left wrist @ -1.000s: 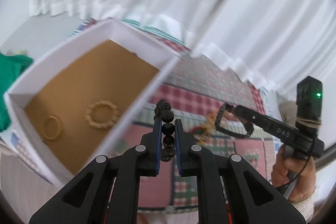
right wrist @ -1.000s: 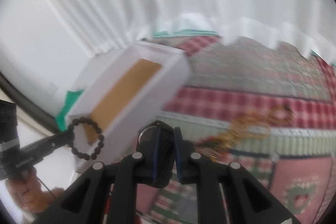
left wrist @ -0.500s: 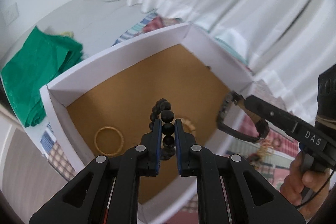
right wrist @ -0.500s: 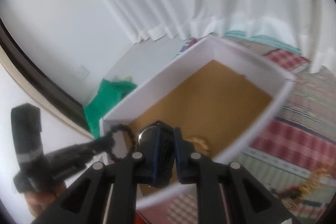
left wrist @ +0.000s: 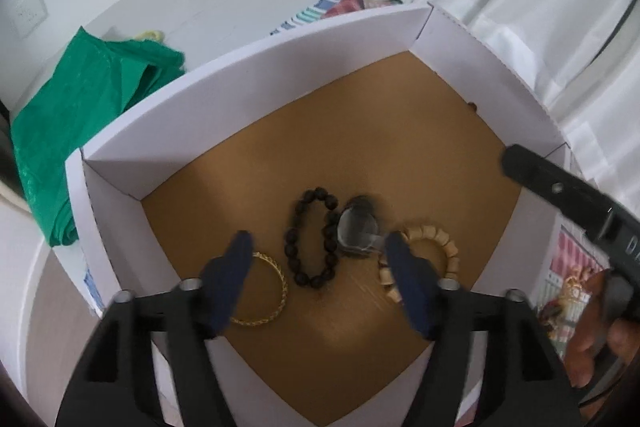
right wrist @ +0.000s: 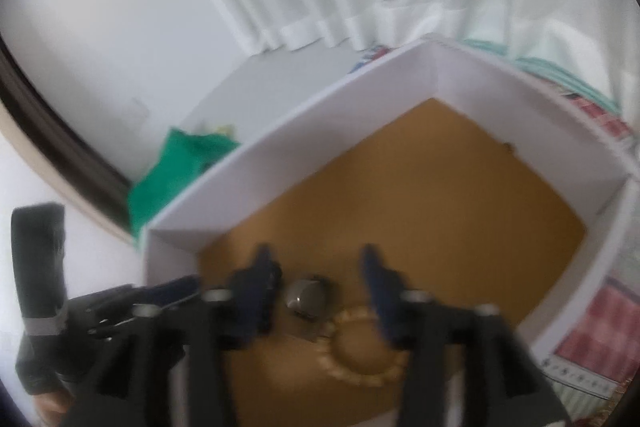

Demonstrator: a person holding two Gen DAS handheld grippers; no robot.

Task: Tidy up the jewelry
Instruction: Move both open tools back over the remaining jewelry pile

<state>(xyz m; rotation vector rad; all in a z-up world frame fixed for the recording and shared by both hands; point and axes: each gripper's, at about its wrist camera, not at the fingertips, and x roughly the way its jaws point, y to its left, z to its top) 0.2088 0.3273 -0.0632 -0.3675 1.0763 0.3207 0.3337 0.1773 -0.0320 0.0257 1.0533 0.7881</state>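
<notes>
Presently, item by item, inside the white box [left wrist: 256,75] with its brown floor:

- Left gripper [left wrist: 320,267]: jaws just opened, spread wide, nothing between the pads. Black bead bracelet [left wrist: 312,239] lies released on the floor at 12 o'clock from the fingertips, long axis running 12 to 6.
- Right gripper [right wrist: 316,287]: jaws just opened, empty. Watch [right wrist: 306,297], face up, lies between its fingers without touching the pads, at 3 o'clock from the black beads and touching them.
- Gold bangle [left wrist: 262,289]: at 8 o'clock from the beads, partly under the left finger.
- Tan bead bracelet [left wrist: 430,251]: at 4 o'clock from the watch, just beside it.

Judgement: both deposits look done. Remaining loose jewelry [left wrist: 572,283] lies outside the box at 3 o'clock, nearer the right hand.
</notes>
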